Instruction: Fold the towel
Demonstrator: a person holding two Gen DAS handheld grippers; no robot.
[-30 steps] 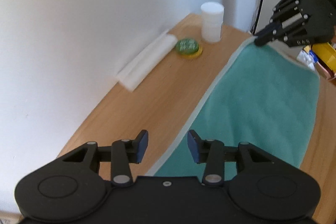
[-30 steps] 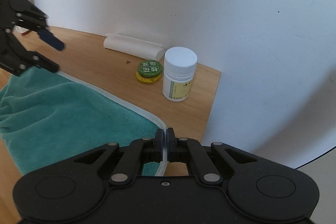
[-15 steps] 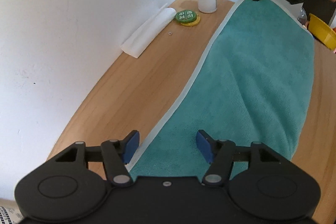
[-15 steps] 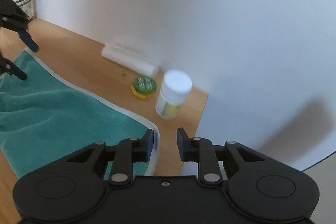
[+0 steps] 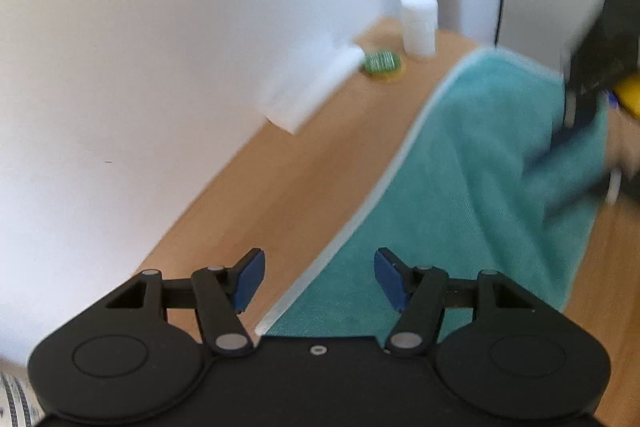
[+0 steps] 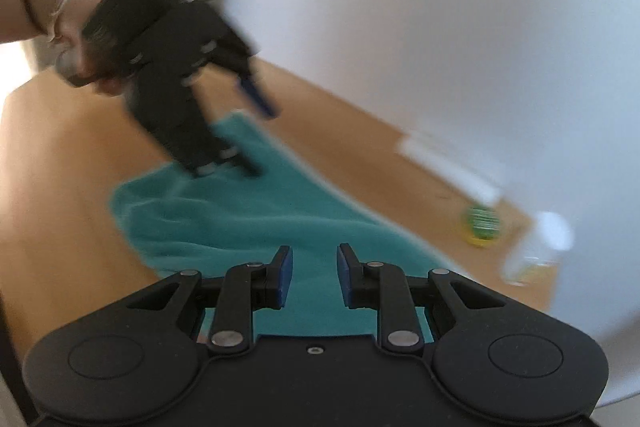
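A teal towel (image 5: 472,163) is seen spread on the wooden counter (image 5: 288,179) (both views blurred); the left claw (image 5: 319,277) is held wide, the right claw (image 6: 315,275) narrowly parted, nothing gripped.

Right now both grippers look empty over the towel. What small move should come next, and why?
Probably lower the left gripper onto the near corner of the teal towel and close on its pale hem. The jaws are open, with the hem running between them, and nothing is held. The right gripper is also open above the cloth, so the towel lies spread flat on the wooden table, not yet folded.
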